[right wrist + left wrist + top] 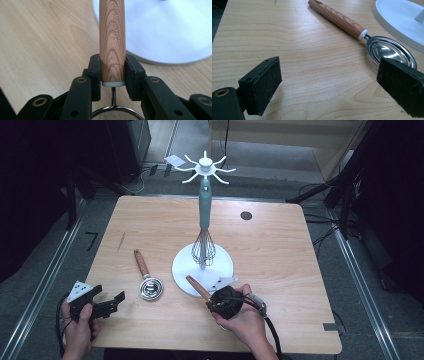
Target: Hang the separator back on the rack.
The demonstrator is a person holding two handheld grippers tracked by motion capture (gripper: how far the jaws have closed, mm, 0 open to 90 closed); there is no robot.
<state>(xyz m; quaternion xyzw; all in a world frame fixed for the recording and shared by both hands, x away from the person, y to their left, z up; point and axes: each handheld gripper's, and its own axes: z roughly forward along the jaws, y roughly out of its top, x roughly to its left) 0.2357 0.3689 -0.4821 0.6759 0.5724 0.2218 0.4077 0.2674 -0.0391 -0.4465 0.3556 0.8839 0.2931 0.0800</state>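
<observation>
A white hook stand (182,270) rises from the middle of the table, and a teal-handled whisk (204,227) hangs from its crown of hooks (205,168). A wooden-handled spoon (145,275) lies left of the base, its steel bowl (387,50) just beyond my left gripper (329,82), which is open and holds nothing near the front left corner (109,295). My right gripper (215,300) is shut on the wooden handle (112,32) of a small strainer. That handle points toward the stand's base (162,30), and the strainer's metal ring (117,110) sits behind the jaws.
A dark round grommet (246,215) sits in the far right part of the wooden tabletop (280,250). Black stands and cables line the floor on both sides. The front table edge runs just under both hands.
</observation>
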